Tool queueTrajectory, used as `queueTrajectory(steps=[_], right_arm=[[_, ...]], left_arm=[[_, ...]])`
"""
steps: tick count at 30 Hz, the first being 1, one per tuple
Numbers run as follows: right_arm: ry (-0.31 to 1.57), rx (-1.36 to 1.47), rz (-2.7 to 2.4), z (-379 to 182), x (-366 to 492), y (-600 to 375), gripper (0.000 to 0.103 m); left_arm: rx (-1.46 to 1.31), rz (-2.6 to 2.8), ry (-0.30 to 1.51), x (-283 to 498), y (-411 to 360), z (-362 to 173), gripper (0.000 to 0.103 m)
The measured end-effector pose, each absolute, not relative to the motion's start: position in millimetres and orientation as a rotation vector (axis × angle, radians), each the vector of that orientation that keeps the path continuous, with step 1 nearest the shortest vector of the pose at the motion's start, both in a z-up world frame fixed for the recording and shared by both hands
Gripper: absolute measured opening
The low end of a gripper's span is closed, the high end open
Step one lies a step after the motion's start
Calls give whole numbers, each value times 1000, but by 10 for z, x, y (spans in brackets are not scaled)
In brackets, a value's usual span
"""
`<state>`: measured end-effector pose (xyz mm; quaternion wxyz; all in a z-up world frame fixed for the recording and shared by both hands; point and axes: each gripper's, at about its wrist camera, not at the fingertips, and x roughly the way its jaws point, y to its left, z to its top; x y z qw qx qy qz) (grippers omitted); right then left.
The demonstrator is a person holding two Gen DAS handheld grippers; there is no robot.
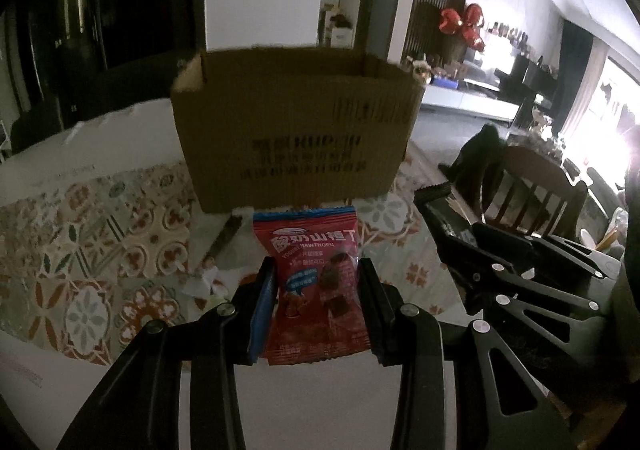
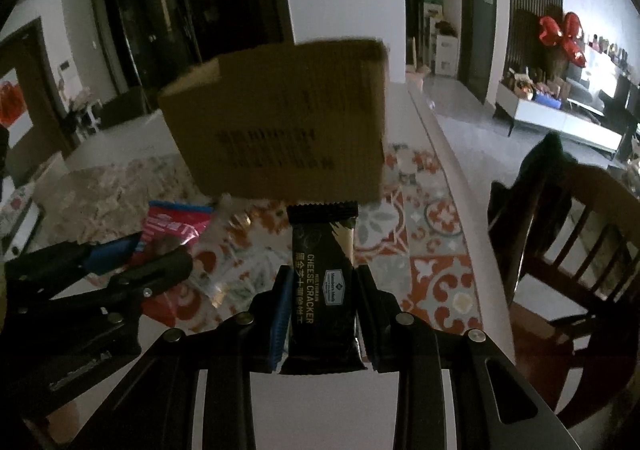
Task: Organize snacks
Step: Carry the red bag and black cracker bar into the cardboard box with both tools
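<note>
While both packets sit off the desk [image 1: 100, 290], the cardboard box [image 1: 292, 130] stands dead ahead of each gripper, open top up, near wall facing the cameras.

Left gripper [image 1: 318, 304]: jaws narrow, clamped on the red hawthorn snack packet [image 1: 316, 282]. Packet's long axis runs along the fingers, top edge pointing at the box base.

Right gripper [image 2: 322, 316]: jaws narrow, pads on the black cheese cracker packet [image 2: 322, 282], same orientation, long axis pointing forward toward the box. In the left view it shows at right, beside the left gripper and level with it, so neither hand looks clearly nearer; box is a bit left of centre for the right one.

Pose: both tilted down and forward, side by side, packet tips below the box rim in both views. Judgement: next move needs height first, then forward over the near wall, since a straight push would hit cardboard.

Frames are dim and blurred; I think a loose dark stick-like item and a crumpled wrapper [image 1: 204, 278] lie on the patterned cloth [image 1: 132, 226] by the box, not sure what they are.
</note>
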<state>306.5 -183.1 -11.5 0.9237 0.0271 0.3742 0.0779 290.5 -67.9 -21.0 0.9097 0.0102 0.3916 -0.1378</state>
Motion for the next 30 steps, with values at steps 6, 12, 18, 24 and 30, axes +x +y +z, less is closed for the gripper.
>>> queueTrajectory(steps=[6,12,18,24,30], right_arm=[[680,57,179,202,2996,-1799,32],[618,48,195,438,2972,-1739,32],[566,46,207,625,3017,-1691,32],[523,39,204,808,3154,-1675,32],[498,32,207,937,3309,-1671,32]], left_arm=[[1,-293,735,2845,-588,85,39],[-8,-290,673,2876,-484,346,39],[14,-275,613,2944,-438,549,39],[28,-260,572,3091,-412,715,39],[52,-253,544,3229,-407,845,39]])
